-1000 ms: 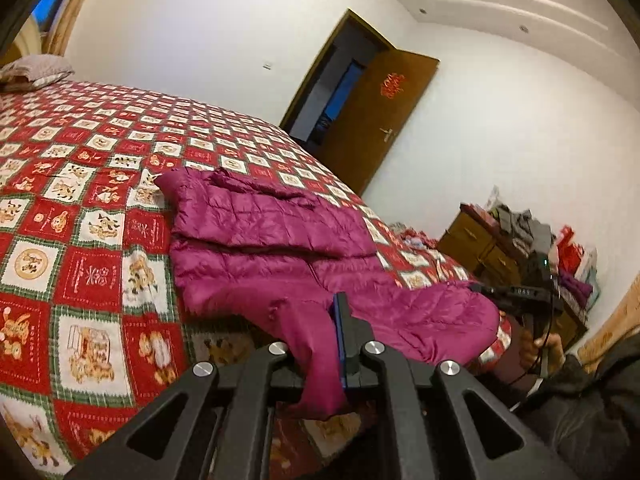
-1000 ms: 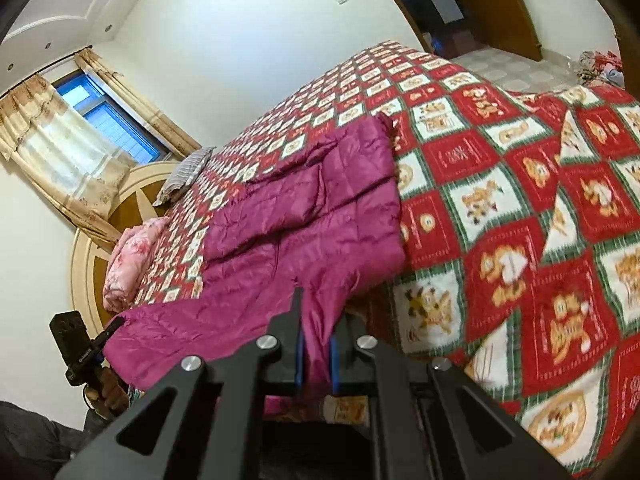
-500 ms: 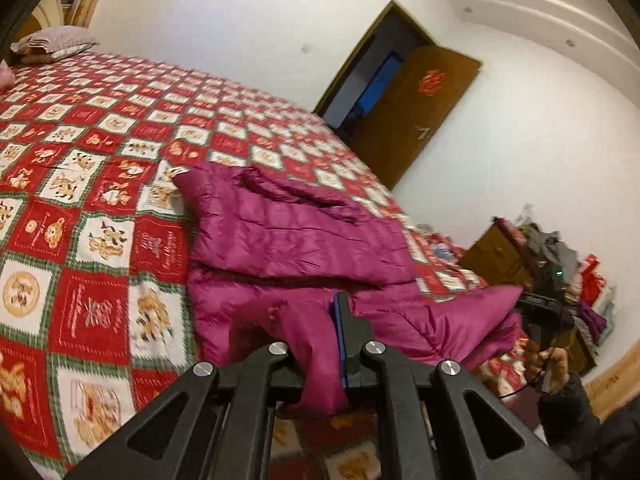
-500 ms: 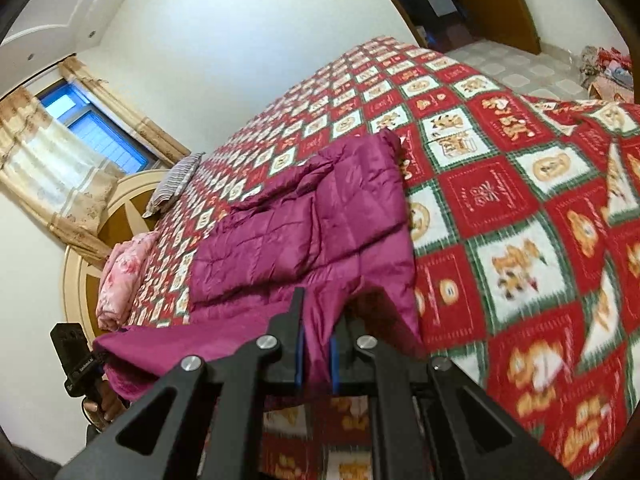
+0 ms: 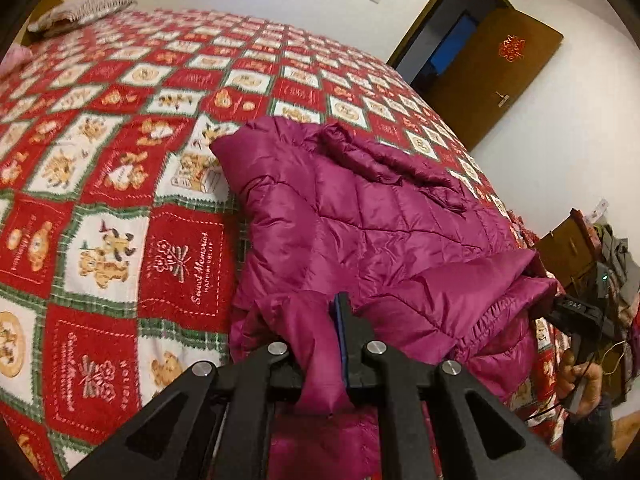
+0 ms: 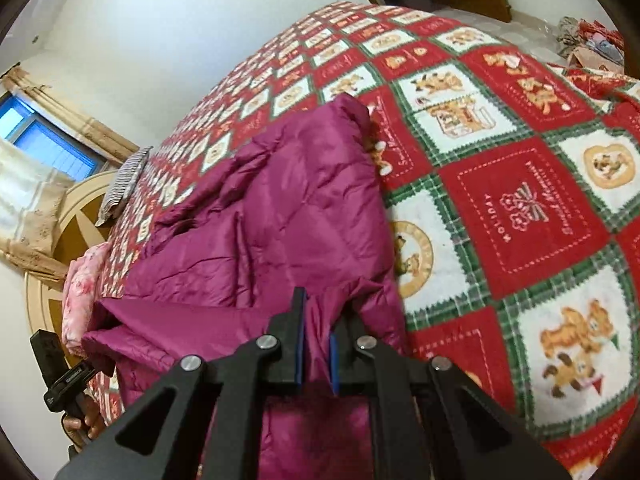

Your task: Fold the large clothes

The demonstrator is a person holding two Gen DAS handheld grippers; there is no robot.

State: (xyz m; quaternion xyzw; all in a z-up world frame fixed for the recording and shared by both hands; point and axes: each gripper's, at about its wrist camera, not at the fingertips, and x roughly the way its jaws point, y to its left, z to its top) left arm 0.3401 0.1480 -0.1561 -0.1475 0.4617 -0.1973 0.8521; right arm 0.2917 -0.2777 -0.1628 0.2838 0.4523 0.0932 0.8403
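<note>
You've swung both clamped grippers [image 5: 320, 344] [image 6: 316, 340], pinching the jacket [image 5: 360, 216], over the quilted bed [image 5: 120, 160] toward the door [image 5: 500, 76]

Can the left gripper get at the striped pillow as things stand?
Probably not. The left gripper is shut on a fold of the jacket at the near edge of the bed, and the pillow lies at the far end. It would have to let go first.
</note>
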